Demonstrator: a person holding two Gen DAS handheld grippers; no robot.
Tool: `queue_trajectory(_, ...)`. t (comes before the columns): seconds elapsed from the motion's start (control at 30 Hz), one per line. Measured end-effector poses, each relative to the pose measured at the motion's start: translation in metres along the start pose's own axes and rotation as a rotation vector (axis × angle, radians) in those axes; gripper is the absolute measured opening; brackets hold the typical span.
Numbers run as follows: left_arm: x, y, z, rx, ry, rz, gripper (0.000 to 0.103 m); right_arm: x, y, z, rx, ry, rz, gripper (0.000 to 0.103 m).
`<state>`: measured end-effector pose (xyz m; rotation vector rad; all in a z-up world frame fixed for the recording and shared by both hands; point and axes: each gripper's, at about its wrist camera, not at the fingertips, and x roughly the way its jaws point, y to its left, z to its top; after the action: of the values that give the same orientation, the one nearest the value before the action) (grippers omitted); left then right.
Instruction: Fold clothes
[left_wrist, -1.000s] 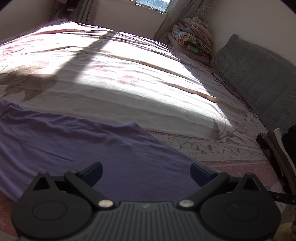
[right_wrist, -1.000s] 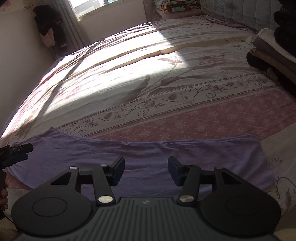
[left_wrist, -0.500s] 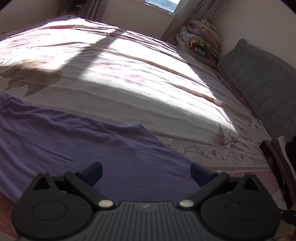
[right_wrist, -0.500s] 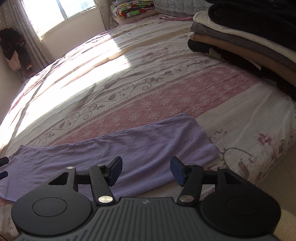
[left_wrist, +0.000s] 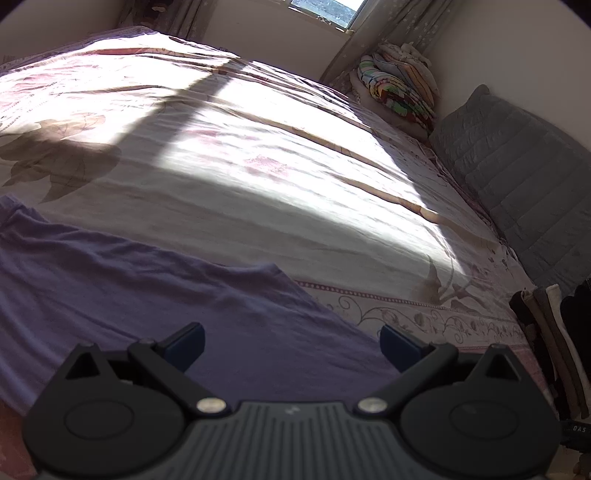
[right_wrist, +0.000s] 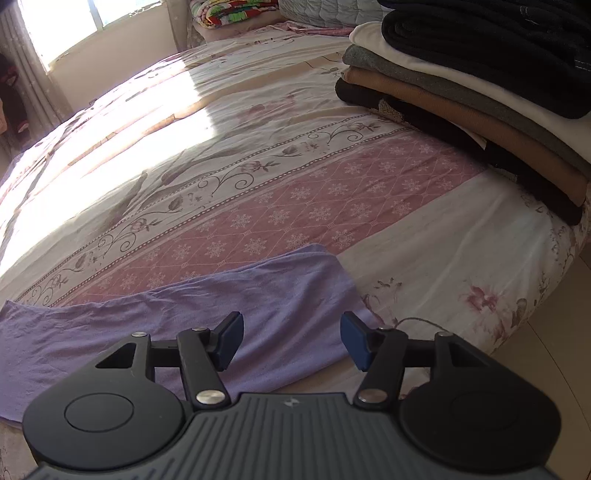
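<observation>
Where the sunlight falls off into shade at the near edge of the bed (left_wrist: 258, 177), a purple garment (left_wrist: 155, 295) lies spread flat on the floral bedspread, a little rumpled, running left to right along that near side. The left gripper (left_wrist: 291, 343) hangs just above it with its 2 blue-padded fingers (left_wrist: 184, 341) spread wide, nothing between them. The right gripper (right_wrist: 291, 341) is over the garment's right end (right_wrist: 258, 295), its fingers (right_wrist: 231, 339) also apart with a clear gap and nothing held; whether either tool touches the cloth cannot be told. In the right wrist view the garment's right edge stops just short of a pale patch of bedspread with pink flowers, and the pink patterned band of the spread runs along its far side. At the right of the bed sits a stack of folded clothes (right_wrist: 461, 96), black on top, then cream, grey, tan and black beneath, well apart from the purple piece. Far off, a rolled multicoloured quilt (left_wrist: 399, 92) rests by the window (left_wrist: 325, 9), with a grey quilted pad (left_wrist: 528, 177) along the right wall.
</observation>
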<state>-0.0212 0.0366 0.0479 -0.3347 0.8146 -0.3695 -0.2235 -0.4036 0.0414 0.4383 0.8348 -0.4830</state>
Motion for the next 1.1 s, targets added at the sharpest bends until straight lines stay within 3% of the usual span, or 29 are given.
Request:
queue_trajectory(0.73, 0.008, 0.006, -0.008, -0.021, 0.058, 0.002, 0.101, -0.003, -0.031, 0.000, 0.122, 0.002, 0.053, 0.062)
queue_trajectory(0.9, 0.008, 0.006, -0.008, -0.021, 0.061, 0.001, 0.101, 0.001, -0.040, 0.002, 0.170, 0.004, 0.005, 0.062)
queue_trajectory(1.1, 0.008, 0.006, -0.009, -0.021, 0.064, -0.001, 0.101, 0.021, -0.024, 0.004, 0.061, 0.064, -0.125, 0.062)
